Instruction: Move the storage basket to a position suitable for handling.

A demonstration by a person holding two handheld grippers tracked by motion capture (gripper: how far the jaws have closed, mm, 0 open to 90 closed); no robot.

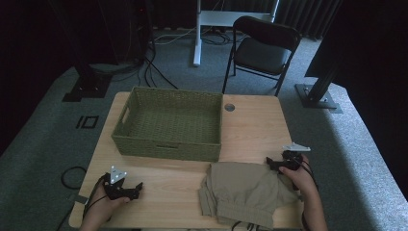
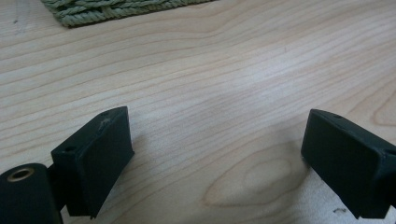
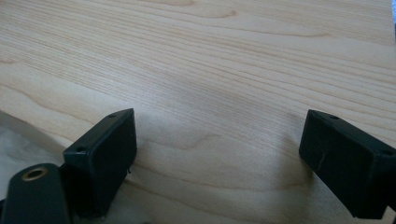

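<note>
High view has the folded khaki shorts [image 1: 245, 195] lying on the table [image 1: 250, 125] at its near right edge, just in front of the woven green basket [image 1: 169, 122]. Right tongs [image 1: 273, 164] sit at the garment's far right corner, jaws apart and empty; left tongs [image 1: 137, 188], also spread, rest well to the left, so the right hand is nearer

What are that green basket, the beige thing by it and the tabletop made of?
The basket looks woven from twisted cord or paper rope, matt green; the left gripper view shows braided strands. The beige thing seems soft cloth, probably cotton, judging by its folds and seams. The tabletop shows pale wood grain with a smooth sheen; whether solid wood or laminate is unclear.
</note>
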